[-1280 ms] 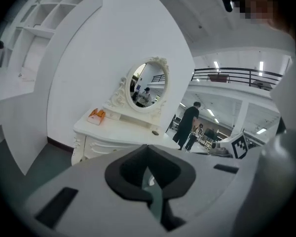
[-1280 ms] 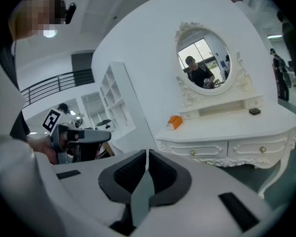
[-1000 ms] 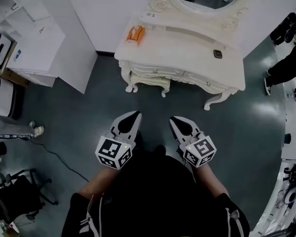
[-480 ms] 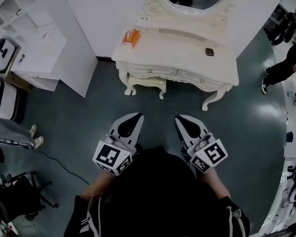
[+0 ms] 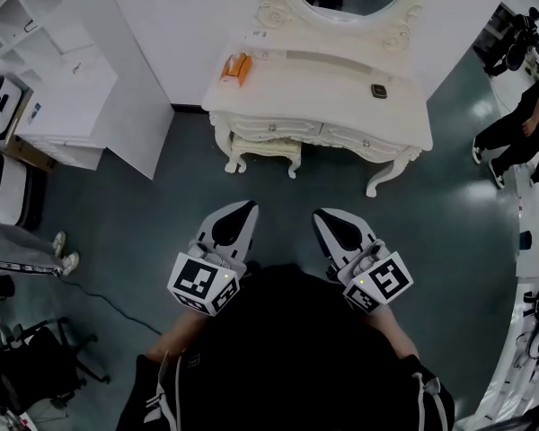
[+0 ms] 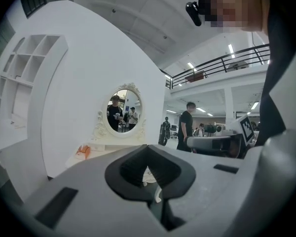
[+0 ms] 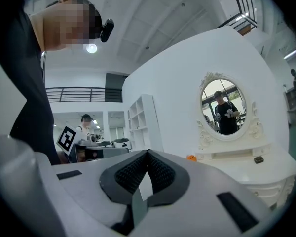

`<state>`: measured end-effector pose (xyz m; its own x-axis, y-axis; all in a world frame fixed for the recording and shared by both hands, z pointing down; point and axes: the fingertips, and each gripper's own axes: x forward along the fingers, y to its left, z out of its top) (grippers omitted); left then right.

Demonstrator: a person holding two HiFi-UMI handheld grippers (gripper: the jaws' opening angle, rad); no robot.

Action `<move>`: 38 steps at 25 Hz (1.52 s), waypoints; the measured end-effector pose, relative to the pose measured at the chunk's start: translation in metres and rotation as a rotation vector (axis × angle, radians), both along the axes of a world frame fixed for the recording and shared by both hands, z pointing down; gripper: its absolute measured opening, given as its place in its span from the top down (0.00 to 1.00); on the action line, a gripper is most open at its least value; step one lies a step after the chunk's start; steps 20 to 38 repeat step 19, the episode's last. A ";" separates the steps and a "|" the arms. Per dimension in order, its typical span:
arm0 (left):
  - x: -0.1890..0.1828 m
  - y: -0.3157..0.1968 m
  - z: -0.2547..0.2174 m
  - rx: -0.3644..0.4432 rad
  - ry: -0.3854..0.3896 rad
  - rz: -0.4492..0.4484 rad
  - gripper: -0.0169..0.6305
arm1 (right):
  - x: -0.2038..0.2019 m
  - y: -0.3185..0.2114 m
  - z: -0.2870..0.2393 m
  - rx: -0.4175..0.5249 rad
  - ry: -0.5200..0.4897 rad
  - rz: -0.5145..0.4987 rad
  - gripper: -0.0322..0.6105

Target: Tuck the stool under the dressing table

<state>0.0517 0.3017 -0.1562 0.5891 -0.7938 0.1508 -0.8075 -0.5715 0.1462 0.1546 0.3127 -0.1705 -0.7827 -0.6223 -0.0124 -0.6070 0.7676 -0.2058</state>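
I held the left gripper (image 5: pixel 248 206) and right gripper (image 5: pixel 320 215) pressed together, empty, near my waist and well apart from the dressing table (image 5: pixel 341 92), since the stool (image 5: pixel 268 147) seemingly sat tucked beneath it.

Shows the left gripper (image 6: pixel 148 152) with jaws pressed together, nothing between them. Faces the dressing table (image 6: pixel 108 149), with an oval mirror (image 6: pixel 124 110) above and an orange item (image 6: pixel 82 152) at the tabletop's left end. Catches the right gripper (image 6: pixel 195 142) at right, white shelving (image 6: pixel 24 83) at left.
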 end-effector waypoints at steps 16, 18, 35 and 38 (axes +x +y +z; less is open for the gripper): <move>0.013 -0.016 0.003 -0.009 -0.008 0.037 0.96 | 0.011 -0.014 0.002 -0.008 -0.004 0.031 0.92; 0.016 -0.019 0.004 -0.016 -0.006 0.037 0.96 | 0.012 -0.016 -0.001 -0.004 -0.023 0.023 0.92; 0.017 -0.020 0.004 -0.020 -0.005 0.036 0.96 | 0.012 -0.017 -0.003 -0.002 -0.033 0.019 0.92; 0.017 -0.020 0.004 -0.020 -0.005 0.036 0.96 | 0.012 -0.017 -0.003 -0.002 -0.033 0.019 0.92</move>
